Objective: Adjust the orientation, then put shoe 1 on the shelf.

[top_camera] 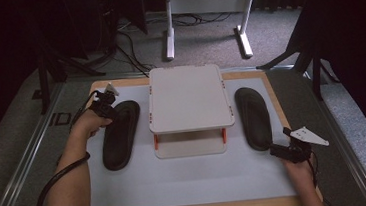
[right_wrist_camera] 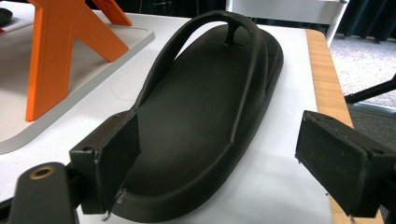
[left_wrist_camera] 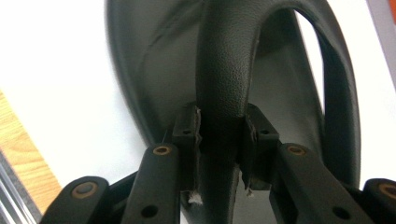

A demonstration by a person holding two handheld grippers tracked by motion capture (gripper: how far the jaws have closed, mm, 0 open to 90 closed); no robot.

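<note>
A wood-edged table with a pale white top (top_camera: pixel 188 183) stands on grey carpet (top_camera: pixel 274 24). Behind it rise the 2 white metal legs of a desk frame (top_camera: pixel 205 10), black cables (top_camera: pixel 131 47) trailing beside them. Dark curtains (top_camera: pixel 355 27) close the dim room.

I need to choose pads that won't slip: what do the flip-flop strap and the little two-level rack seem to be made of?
Left flip-flop, clamped at its strap by the left gripper: probably soft rubber or foam, matte black, with a fine leather-like grain. Rack: likely hard plastic, smooth off-white shelves on orange supports with crisp moulded edges. The right flip-flop looks the same dull black.
</note>
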